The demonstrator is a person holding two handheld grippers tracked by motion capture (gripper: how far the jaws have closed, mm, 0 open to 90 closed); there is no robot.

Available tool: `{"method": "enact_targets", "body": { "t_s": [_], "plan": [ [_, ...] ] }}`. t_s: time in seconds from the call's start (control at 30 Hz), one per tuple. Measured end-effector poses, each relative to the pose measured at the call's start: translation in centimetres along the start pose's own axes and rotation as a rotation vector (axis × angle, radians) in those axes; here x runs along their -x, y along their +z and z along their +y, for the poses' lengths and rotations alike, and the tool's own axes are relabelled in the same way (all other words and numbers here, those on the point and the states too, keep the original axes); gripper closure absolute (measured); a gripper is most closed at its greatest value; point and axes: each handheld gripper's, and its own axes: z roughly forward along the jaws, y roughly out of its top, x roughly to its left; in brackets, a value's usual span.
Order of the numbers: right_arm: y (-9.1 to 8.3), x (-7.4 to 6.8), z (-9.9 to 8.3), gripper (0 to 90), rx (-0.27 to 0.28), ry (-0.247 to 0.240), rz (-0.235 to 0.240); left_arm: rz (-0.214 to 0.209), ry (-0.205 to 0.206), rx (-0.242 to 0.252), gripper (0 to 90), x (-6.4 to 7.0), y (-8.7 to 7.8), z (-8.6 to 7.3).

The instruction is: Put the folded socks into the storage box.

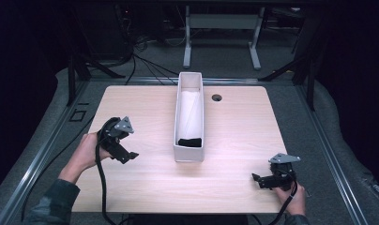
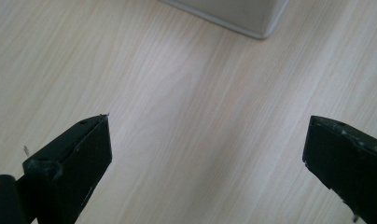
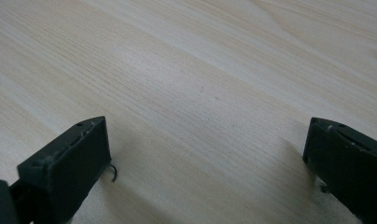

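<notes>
While both of your tools sit apart from the work, the contents already lie inside the long white box (image 1: 188, 117), which runs from near the table's far edge toward its middle. A white rolled cloth (image 1: 190, 110) fills most of the box's length, and a dark folded item (image 1: 190, 142) lies at the near end; what that item is cannot be told from the high view.

Left tool (image 1: 126, 154): jaws wide, nothing between them, held over bare table left of the box. In the left gripper view a corner of the box (image 2: 252, 18) shows ahead of it.

Right tool (image 1: 258, 179): jaws wide, nothing held, low near the table's near-right corner, pointing left.

Judgement: packing looks done or nearly so. No loose items lie on the table (image 1: 145, 187). You appear to be at rest or between steps.
</notes>
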Motion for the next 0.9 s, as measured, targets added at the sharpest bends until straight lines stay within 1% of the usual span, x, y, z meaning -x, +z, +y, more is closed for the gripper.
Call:
{"method": "enact_targets", "body": {
  "t_s": [0.1,0.13,0.3,0.37,0.47,0.6,0.7,0.83,0.9],
  "plan": [
    [0.0,0.0,0.0,0.0,-0.001,0.000,-0.001,-0.001,-0.022,-0.009,1.3,0.0,0.6,-1.2],
    [0.0,0.0,0.0,0.0,0.004,0.001,-0.002,0.005,-0.030,-0.012,1.3,0.0,0.8,-1.7],
    [0.0,0.0,0.0,0.0,0.000,0.001,0.002,0.005,-0.073,-0.008,0.5,0.2,2.0,-3.9],
    [0.0,0.1,0.0,0.0,0.001,-0.001,0.001,-0.012,-0.096,-0.002,0.0,0.2,2.6,-4.7],
    [0.0,0.0,0.0,0.1,-0.001,0.000,-0.001,-0.014,-0.117,-0.014,0.0,0.3,3.7,-5.9],
    [0.0,0.0,0.0,0.1,0.003,0.002,-0.006,-0.026,-0.158,-0.022,0.0,0.5,5.4,-7.6],
    [0.0,0.0,0.0,0.0,-0.001,0.002,-0.005,-0.030,-0.167,-0.041,0.0,0.9,6.4,-8.6],
    [0.0,0.0,0.0,0.0,0.000,0.002,-0.002,-0.033,-0.185,-0.031,0.0,1.3,7.3,-9.6],
    [0.0,0.1,0.0,0.0,0.000,0.002,-0.002,-0.026,-0.195,-0.019,0.0,1.3,7.5,-10.0]
  ]
}}
